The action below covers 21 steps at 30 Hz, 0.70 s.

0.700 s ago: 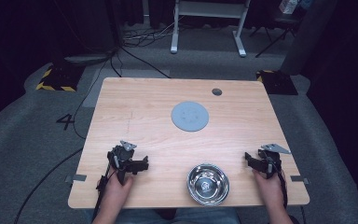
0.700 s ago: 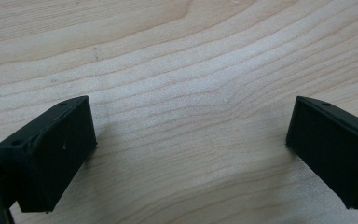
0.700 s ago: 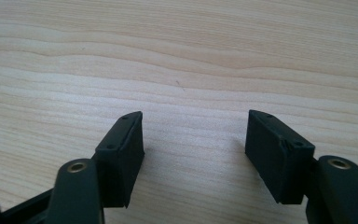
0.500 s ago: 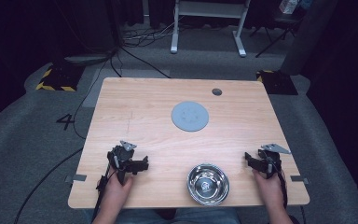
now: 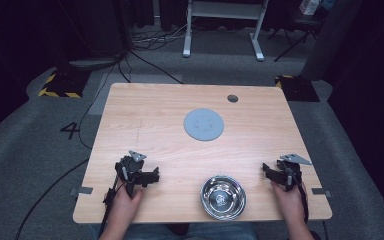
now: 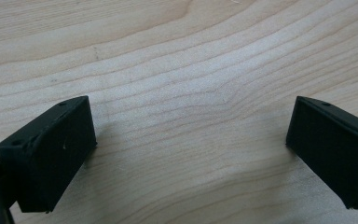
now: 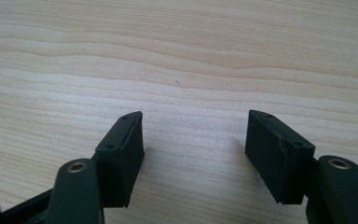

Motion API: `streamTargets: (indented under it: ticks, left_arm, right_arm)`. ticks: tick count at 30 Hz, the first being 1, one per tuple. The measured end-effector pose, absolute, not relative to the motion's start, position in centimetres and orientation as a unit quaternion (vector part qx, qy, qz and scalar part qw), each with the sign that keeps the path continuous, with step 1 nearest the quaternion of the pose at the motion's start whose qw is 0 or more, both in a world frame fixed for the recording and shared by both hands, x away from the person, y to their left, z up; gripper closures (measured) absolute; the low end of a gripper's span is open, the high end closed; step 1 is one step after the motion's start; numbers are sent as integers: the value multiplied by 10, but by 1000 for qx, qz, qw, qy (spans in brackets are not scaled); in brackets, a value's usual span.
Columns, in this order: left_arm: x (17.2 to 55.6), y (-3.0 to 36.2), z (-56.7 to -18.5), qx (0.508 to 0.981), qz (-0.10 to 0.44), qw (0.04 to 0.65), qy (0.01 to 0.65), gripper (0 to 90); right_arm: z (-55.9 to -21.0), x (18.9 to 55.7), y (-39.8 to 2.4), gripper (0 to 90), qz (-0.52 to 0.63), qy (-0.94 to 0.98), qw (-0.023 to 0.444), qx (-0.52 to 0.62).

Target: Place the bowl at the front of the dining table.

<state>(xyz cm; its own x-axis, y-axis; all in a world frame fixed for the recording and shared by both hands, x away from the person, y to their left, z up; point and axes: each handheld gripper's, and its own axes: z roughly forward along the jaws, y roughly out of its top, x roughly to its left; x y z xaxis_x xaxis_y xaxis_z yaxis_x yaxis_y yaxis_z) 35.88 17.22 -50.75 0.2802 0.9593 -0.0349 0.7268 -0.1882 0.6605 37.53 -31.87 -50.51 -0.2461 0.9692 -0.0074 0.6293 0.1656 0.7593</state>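
Observation:
In the high view my left gripper rests on the wooden table near its front left, held by a hand. My right gripper rests near the front right edge. A shiny steel bowl sits between them at the front. A flat grey round disc lies at the table's middle, farther back. In the left gripper view the left gripper stands wide open over bare wood. In the right gripper view the right gripper is open too, with nothing between the jaws.
A round cable hole sits near the table's far right edge. Cables run over the grey carpet at the left. A white stand's legs and yellow-black floor plates lie beyond the table.

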Motion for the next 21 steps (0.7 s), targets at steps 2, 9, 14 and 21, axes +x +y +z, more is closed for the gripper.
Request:
streamTargets:
  ticks: [2,9,14,21]
  left_arm:
    - [359,172,-507,745,199,292,566,15]
    - [361,171,-507,742,201,292,569,14]
    - [360,172,-508,744,199,293,567,14]
    - [360,172,-508,744,199,293,566,14]
  right_arm:
    - [-505,375,-319,367,328,718,259,557]
    - [-501,376,-315,389,313,726,246,561]
    - [-494,372,-311,395,313,734,237,554]
    - [-479,365,-302,401,321,746,225,538]
